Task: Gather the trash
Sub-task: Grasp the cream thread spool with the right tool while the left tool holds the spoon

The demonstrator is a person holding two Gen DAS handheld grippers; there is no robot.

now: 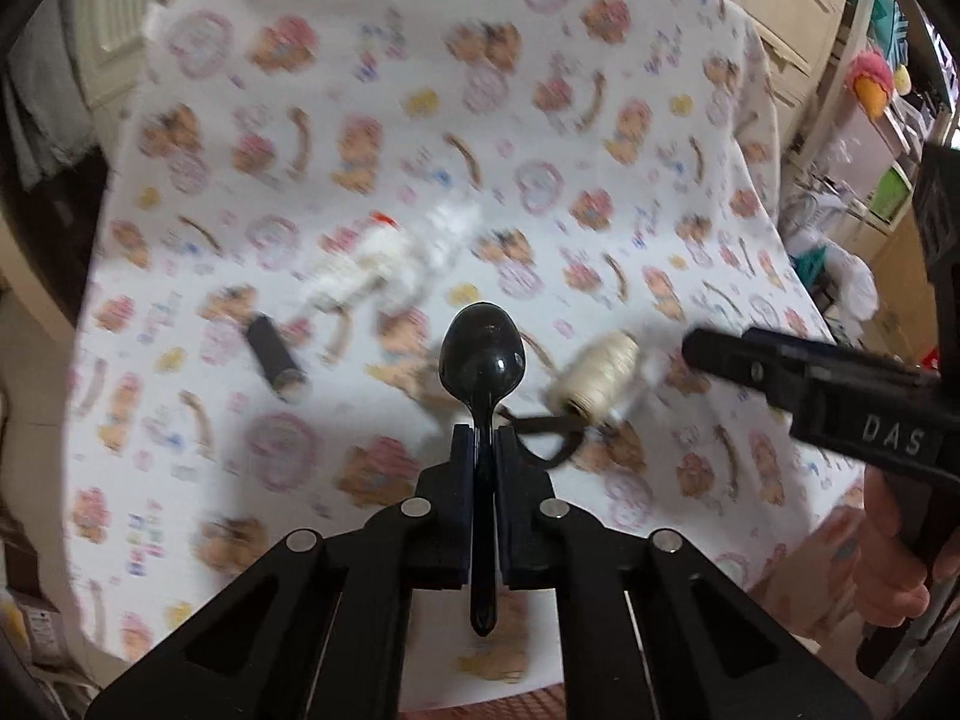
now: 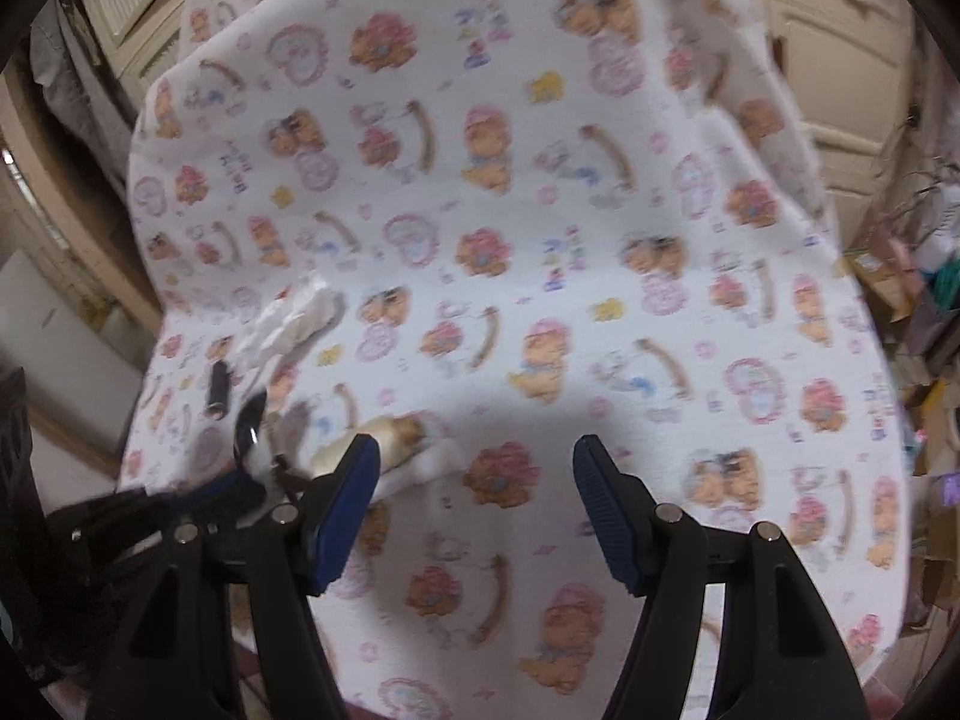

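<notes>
motion is blurring the cloth's print (image 1: 288,444); the left gripper's pads (image 1: 461,468) are hiding the spoon's neck (image 1: 483,414).

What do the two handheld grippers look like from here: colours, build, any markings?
Both are black plastic linkage frames with silver rivet pins and dark blue fingers. The left gripper has smooth pads; the right gripper has ribbed blue pads. White letters "DAS" mark the right gripper's body in the left wrist view. No cables or sleeves show.

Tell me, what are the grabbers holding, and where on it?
The left gripper pinches a black spoon by its handle, just below the bowl. The right gripper holds nothing.
</notes>
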